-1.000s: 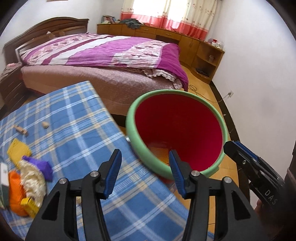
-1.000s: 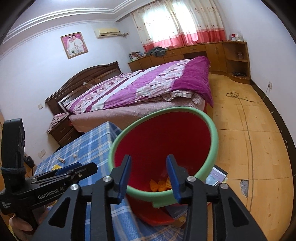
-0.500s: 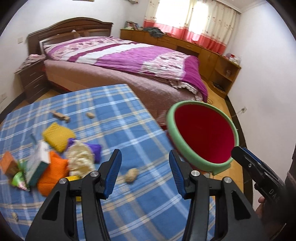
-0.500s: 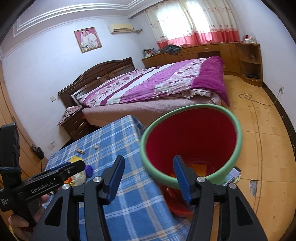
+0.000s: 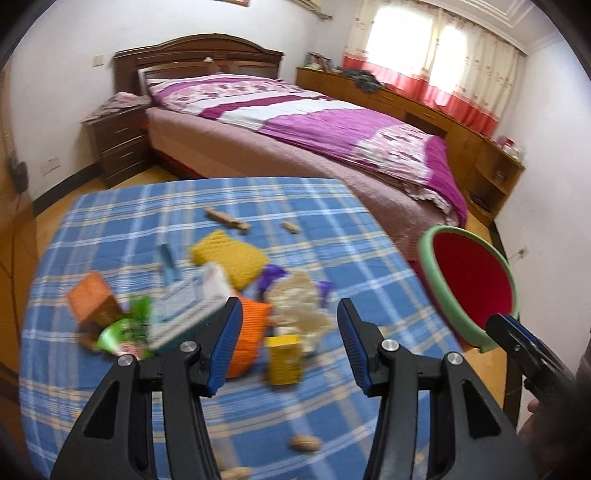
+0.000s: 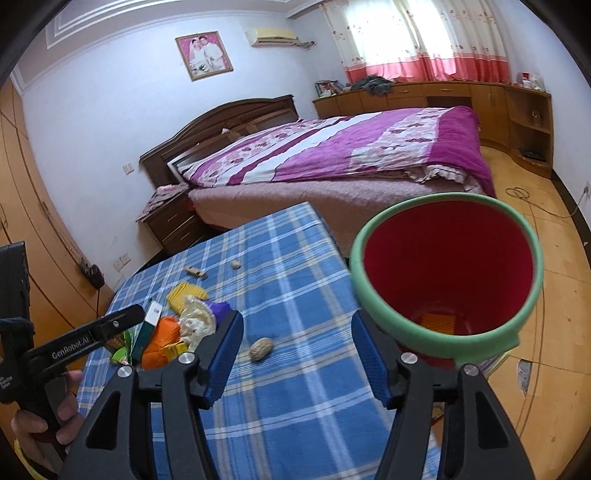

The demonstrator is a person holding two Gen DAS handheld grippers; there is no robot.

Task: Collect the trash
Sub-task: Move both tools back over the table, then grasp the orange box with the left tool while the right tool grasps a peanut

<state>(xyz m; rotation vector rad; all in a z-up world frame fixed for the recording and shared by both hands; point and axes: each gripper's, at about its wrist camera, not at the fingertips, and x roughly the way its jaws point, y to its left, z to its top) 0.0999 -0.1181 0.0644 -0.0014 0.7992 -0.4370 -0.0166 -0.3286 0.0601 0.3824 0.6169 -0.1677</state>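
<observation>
Right wrist view alone shows orange scraps inside the green-rimmed red bin (image 6: 448, 266); both grippers, left (image 5: 290, 343) and right (image 6: 297, 356), gape empty, the right's jaws just widening.

Setting: home bedroom
Evidence: double bed (image 6: 332, 155) with purple quilt — wooden headboard (image 6: 221, 122); nightstand (image 5: 118, 144); curtained window (image 6: 424, 33); framed portrait (image 6: 204, 54); air conditioner (image 6: 273, 36)
</observation>
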